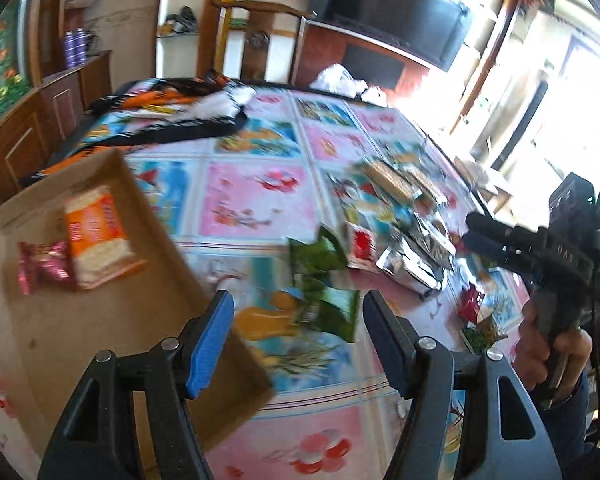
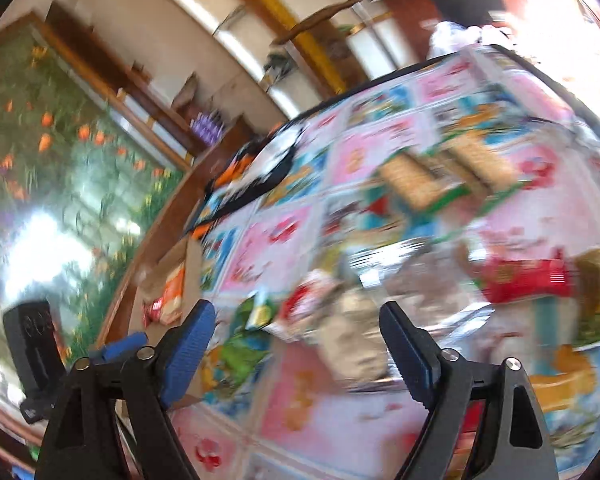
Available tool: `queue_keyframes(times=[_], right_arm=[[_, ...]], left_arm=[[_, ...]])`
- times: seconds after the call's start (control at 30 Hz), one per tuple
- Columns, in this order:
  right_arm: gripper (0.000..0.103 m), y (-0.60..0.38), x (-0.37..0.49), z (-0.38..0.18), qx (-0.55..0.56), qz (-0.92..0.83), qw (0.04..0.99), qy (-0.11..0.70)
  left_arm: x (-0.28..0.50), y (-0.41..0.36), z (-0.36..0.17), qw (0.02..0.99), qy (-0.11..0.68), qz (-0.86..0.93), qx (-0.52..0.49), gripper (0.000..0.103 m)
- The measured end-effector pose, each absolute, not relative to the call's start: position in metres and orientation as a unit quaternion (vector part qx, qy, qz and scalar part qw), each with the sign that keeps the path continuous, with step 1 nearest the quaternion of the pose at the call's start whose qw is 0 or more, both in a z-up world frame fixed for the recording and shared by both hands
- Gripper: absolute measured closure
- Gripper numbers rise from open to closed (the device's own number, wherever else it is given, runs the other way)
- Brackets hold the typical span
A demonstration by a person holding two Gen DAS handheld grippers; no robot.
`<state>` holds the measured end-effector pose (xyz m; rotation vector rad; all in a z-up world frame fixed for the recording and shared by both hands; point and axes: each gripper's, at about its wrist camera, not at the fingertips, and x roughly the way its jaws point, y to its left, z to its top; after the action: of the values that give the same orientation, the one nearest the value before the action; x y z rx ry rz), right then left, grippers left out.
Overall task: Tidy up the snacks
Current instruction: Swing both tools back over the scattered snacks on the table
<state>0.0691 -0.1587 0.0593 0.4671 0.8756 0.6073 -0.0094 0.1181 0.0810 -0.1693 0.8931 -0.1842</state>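
Left wrist view: the left gripper stands partly open and empty above the glossy patchwork-print tablecloth. To its left lies the shallow brown cardboard tray, holding an orange-and-white crinkled snack packet and a pink foil-wrapped sweet. Ahead lie green plastic snack bags; beyond them is the loose pile of silver foil pouches. The right gripper is also wide open and empty, aimed at that pile.

Hazards, as judged:
- Foil and film wrappers look slick and crushable; a shallow pinch may slip off.
- Overlapping packets may lift together.
- The tray's low, light wall may shift if nudged.
- Blur in the right wrist view obscures item edges.
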Motion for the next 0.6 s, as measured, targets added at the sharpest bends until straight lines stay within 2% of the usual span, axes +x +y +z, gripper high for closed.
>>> queue_keyframes(times=[0.13, 0.37, 0.6], right_arm=[[0.036, -0.194, 0.071, 0.053, 0.231, 0.252, 0.85, 0.401], [0.037, -0.224, 0.072, 0.057, 0.251, 0.229, 0.857, 0.388], [0.037, -0.241, 0.078, 0.041, 0.269, 0.211, 0.842, 0.418]], left_arm=[[0.004, 0.09, 0.066, 0.888, 0.451, -0.079, -0.04, 0.037], [0.02, 0.059, 0.041, 0.878, 0.475, -0.063, 0.012, 0.037], [0.036, 0.051, 0.018, 0.866, 0.496, -0.059, 0.014, 0.04]])
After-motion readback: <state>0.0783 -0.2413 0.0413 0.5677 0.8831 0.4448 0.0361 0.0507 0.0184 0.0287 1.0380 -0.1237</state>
